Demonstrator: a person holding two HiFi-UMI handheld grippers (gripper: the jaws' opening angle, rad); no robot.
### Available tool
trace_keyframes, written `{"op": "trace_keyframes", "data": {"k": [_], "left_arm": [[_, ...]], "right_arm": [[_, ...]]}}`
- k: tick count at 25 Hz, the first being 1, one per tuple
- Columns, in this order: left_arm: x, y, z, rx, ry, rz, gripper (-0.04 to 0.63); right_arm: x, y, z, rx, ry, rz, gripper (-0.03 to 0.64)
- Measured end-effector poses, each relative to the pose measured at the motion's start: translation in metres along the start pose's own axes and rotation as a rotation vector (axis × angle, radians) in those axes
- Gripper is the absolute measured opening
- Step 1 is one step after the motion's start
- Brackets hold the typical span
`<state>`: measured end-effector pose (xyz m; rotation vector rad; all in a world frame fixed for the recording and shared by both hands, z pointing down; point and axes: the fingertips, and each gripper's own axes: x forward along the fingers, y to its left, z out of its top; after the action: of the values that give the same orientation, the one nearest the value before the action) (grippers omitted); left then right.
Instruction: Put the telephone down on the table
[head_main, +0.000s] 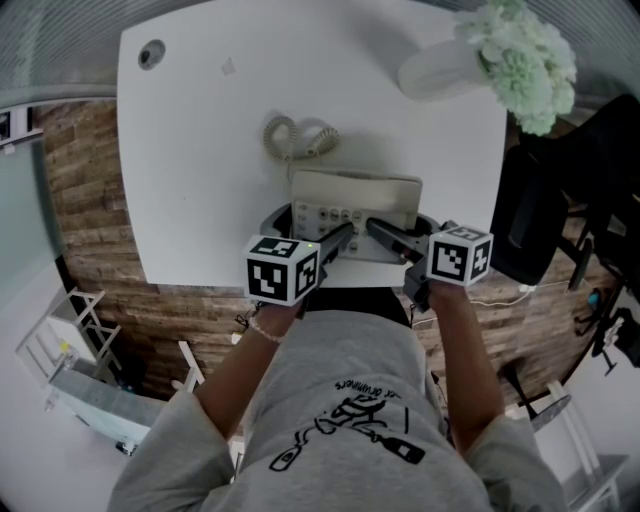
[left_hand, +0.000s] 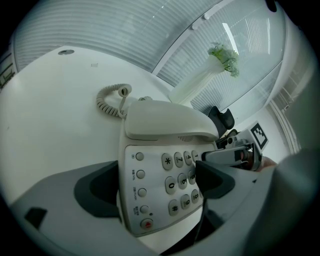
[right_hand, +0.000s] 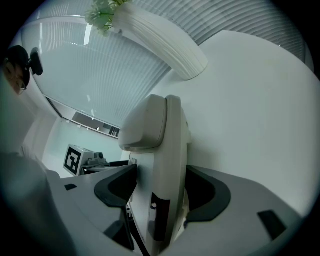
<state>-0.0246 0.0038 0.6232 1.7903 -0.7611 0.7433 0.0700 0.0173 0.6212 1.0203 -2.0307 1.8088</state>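
- Two grippers hold the telephone (head_main: 355, 200): left gripper (left_hand: 157, 180) jaws closed across its keypad body, right gripper (right_hand: 160, 192) jaws pinching its edge.
- Telephone at the table's (head_main: 200, 150) 6 o'clock edge.

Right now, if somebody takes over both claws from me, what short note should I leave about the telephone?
Left claw: shut on the telephone, one pad over the keypad.
Right claw: shut on the telephone too.
Telephone: at the near edge of the table, handset on its cradle, coiled cord lying behind.
Done: it is over the table.
Unclear: whether it rests there yet.
Left: set it flat, open both claws.
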Motion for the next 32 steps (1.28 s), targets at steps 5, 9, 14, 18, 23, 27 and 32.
{"op": "trace_keyframes", "data": {"k": [5,9,14,18,23,27,32], "left_arm": [[-0.0002,0.0002,-0.0003,-0.001,0.000,0.009,0.457],[0.0001,0.0012,-0.0006,-0.002,-0.002,0.023,0.459],[0.0005,0.0012,-0.0003,-0.001,-0.004,0.030,0.459],[0.0002,0.0016,-0.0004,-0.001,-0.001,0.032,0.459],[0.0005,0.0017,-0.0005,0.000,0.007,0.035,0.459],[0.0004,0.0018,-0.0006,0.001,0.006,0.039,0.459],[0.0010,0.0038,-0.0022,0.019,0.015,0.065,0.457]], "right_arm": [[-0.0005,-0.0004,-0.0001,-0.001,0.000,-0.007,0.313],[-0.0005,-0.0017,0.0000,-0.001,-0.001,-0.017,0.313],[-0.0006,-0.0025,0.0000,0.003,-0.001,-0.021,0.313],[-0.0003,-0.0025,-0.0002,0.004,0.001,-0.027,0.313],[0.0001,-0.0028,-0.0003,0.004,0.006,-0.034,0.314],[0.0001,-0.0029,-0.0004,0.000,0.013,-0.045,0.314],[0.0002,-0.0061,-0.0003,-0.009,0.016,-0.069,0.314]]}}
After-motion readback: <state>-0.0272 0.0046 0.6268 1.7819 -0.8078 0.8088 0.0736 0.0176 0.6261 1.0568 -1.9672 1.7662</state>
